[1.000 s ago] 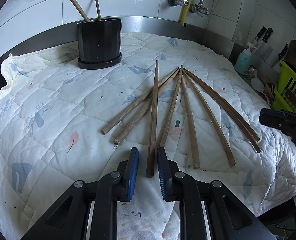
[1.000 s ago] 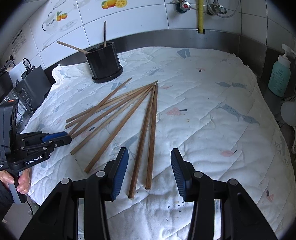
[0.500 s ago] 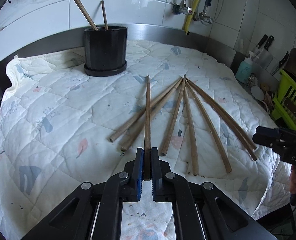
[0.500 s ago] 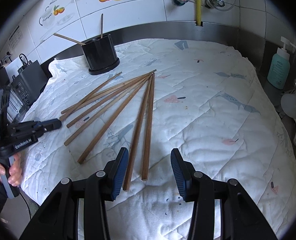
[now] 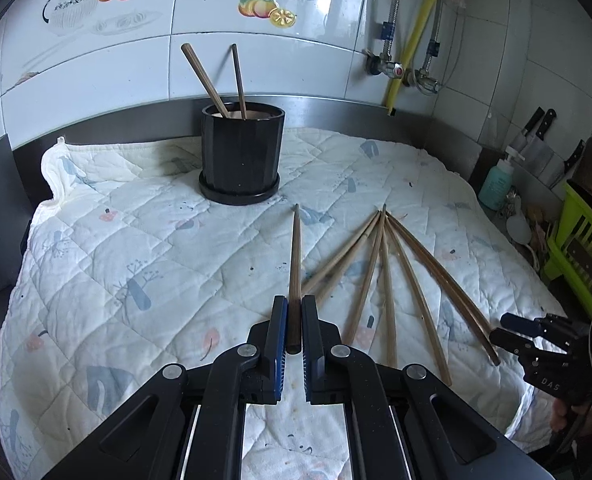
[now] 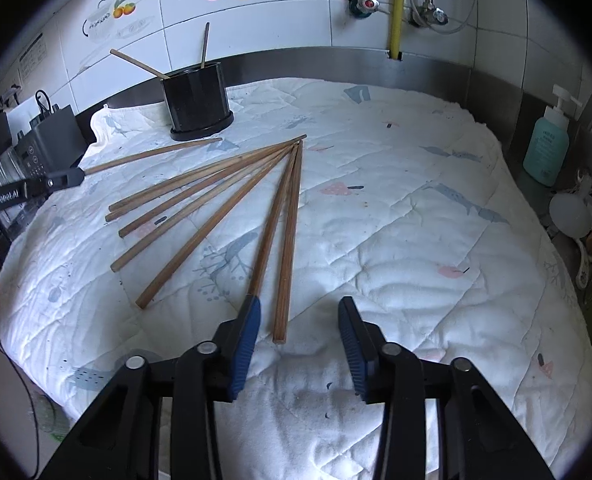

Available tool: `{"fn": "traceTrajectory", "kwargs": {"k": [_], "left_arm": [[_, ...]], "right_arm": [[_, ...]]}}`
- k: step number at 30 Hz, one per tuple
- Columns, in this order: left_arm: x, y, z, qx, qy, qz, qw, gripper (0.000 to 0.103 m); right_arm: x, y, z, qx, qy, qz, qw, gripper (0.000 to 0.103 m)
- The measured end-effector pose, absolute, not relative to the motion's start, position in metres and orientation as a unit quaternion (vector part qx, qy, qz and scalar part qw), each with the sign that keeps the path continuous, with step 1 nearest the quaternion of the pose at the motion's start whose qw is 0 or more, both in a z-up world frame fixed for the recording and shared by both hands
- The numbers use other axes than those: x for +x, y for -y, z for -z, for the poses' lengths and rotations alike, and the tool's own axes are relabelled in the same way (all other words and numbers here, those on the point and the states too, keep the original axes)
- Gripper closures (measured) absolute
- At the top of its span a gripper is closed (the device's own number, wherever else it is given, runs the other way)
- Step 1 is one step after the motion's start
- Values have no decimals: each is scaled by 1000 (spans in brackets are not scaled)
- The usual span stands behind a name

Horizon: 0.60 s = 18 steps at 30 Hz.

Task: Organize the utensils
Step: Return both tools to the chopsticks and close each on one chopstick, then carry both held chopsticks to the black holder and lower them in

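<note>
White wall tiles (image 5: 264, 64) with fruit pictures back a surface covered by a quilted cloth (image 5: 136, 264), and a black holder (image 5: 242, 156) stands on the cloth at about 11 o'clock in the left wrist view, with two chopsticks (image 5: 216, 80) leaning out of it, their free ends up toward 11 and 12 o'clock. The left tool (image 5: 294, 328) is pressed together on the thick end of one dark chopstick (image 5: 295, 264); that stick runs straight ahead from the pads, its long axis on the 6-to-12 line and its thin tip toward 12 o'clock, stopping short of the holder. In the right wrist view the same stick (image 6: 152, 154) sticks out of the left tool (image 6: 66, 178) at about 9 o'clock and points to roughly 2 o'clock, toward the holder's base. To its right in the left wrist view the other chopsticks (image 5: 388, 280) lie flat on the cloth in a fan, thin tips gathered near 12 o'clock and thick ends spread toward 5 and 6 o'clock. The right tool (image 6: 300, 320) hangs over the near end of that fan with its jaws spread, having just been closing in; the thick end of the rightmost stick (image 6: 288, 248) lies between the pads, touched by neither as far as can be seen, while its neighbour passes behind the left pad. A green soap bottle (image 6: 546, 144) stands off the cloth at 2 o'clock.
</note>
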<state>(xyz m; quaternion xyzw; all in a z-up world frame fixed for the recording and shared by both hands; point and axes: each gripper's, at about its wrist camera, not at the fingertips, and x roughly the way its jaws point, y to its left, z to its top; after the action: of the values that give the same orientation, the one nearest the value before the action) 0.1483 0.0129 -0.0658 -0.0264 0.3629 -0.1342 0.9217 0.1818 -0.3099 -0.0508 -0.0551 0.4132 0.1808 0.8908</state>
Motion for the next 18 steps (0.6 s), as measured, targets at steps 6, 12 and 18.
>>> {"fn": "traceTrajectory", "kwargs": {"k": [6, 12, 18], "left_arm": [[152, -11, 61, -24, -362, 134, 922, 97], [155, -8, 59, -20, -359, 136, 923, 97], [156, -11, 49, -16, -353, 134, 926, 97]], "right_arm": [[180, 306, 59, -62, -397, -186, 897, 73], [176, 294, 65, -97, -364, -185, 908, 83], [179, 295, 58, -90, -358, -189, 910, 92]]}}
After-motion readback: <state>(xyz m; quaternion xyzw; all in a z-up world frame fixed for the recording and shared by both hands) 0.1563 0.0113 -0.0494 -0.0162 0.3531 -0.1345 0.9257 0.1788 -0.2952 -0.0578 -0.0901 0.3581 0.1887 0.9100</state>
